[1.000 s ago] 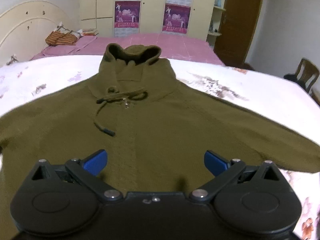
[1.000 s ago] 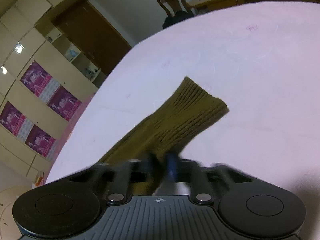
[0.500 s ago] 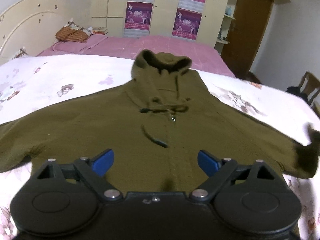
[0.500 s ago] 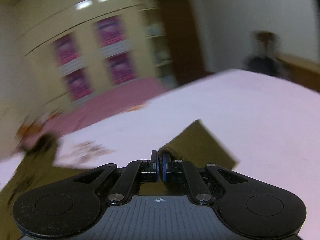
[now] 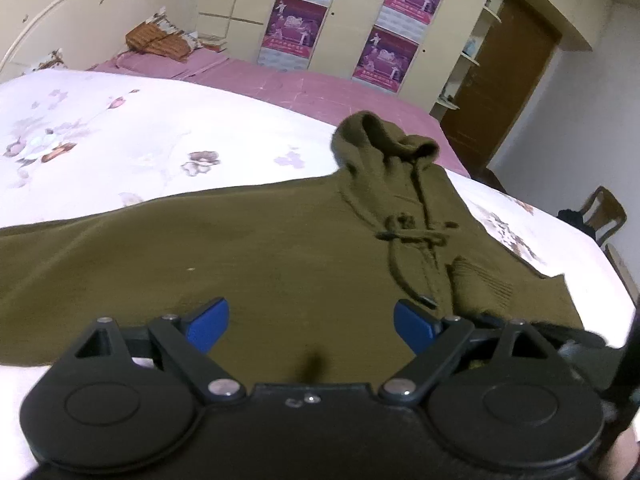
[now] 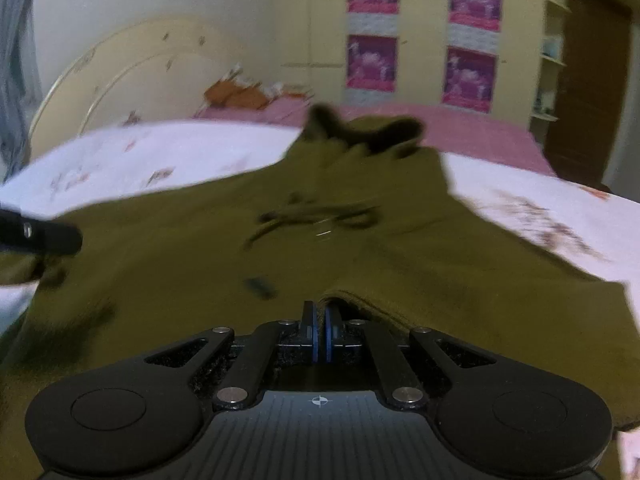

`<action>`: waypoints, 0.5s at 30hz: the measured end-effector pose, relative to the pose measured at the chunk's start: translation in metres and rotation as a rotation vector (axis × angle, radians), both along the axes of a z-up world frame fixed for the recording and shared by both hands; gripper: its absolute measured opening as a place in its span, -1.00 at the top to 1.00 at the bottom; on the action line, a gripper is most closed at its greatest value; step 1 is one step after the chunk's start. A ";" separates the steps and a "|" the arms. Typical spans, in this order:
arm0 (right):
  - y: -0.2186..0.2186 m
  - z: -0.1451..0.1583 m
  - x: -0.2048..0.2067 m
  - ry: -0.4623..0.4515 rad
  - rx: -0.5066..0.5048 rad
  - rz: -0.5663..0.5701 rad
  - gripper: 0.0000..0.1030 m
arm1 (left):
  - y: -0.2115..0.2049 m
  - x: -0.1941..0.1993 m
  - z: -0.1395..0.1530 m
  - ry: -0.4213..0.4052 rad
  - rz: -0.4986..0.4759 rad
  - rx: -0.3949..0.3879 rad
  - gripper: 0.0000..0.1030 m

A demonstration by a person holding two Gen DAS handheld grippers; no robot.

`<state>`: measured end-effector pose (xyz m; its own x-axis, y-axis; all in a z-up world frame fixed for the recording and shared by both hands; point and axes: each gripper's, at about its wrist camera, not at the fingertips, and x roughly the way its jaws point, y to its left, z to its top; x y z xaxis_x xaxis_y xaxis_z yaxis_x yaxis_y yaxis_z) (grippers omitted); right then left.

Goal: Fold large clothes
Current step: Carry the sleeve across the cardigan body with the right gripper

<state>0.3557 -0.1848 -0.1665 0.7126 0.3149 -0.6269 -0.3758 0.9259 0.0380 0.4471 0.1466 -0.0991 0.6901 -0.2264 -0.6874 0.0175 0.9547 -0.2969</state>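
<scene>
The olive hooded sweater (image 5: 280, 248) lies face up on the bed (image 5: 100, 140), over the white flowered sheet, with its hood (image 5: 384, 140) pointing toward the wardrobe wall. I take the sweater as the landmark for all places.

The main change is on the sweater's right side. One second ago the right sleeve lay stretched out on the sheet, well away from the body. Now the right gripper (image 6: 319, 320) has carried it inward, and the ribbed cuff (image 5: 480, 284) lies on the chest, just beside the drawstring (image 5: 404, 256) and the zipper line. The jaws of this gripper are closed, with a fold of the olive cloth pinched between them; the right wrist picture is blurred, which fits a fast movement.

The left gripper (image 5: 308, 322) hovers over the lower front of the sweater, and it has shifted toward the sweater's left side compared with a second ago. Its jaws stand wide apart with nothing between them; they were a little wider before. The left sleeve (image 5: 36, 256) is not yet folded and reaches out past the edge of the view.

In my judgement, the first sleeve fold is nearly complete: the right gripper only needs to let go of the cuff. The free left gripper seems to be heading for the left sleeve, to bring it across in the same way.
</scene>
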 end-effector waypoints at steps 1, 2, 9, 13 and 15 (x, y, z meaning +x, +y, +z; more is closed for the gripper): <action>0.011 0.000 0.007 -0.004 -0.014 0.015 0.93 | 0.002 0.000 -0.001 -0.001 -0.003 -0.005 -0.76; 0.020 -0.005 0.011 -0.021 -0.045 0.027 0.92 | 0.004 0.000 -0.001 -0.004 -0.006 -0.006 -0.84; 0.039 -0.006 -0.022 -0.155 -0.135 0.129 -0.34 | 0.003 0.003 -0.003 -0.029 -0.028 -0.028 -0.94; -0.019 0.010 -0.022 -0.078 0.041 -0.036 0.05 | -0.018 0.009 -0.004 -0.037 -0.090 -0.025 -0.86; -0.047 0.020 -0.026 -0.059 0.107 -0.134 0.45 | -0.041 0.011 -0.003 -0.050 -0.145 0.015 -0.78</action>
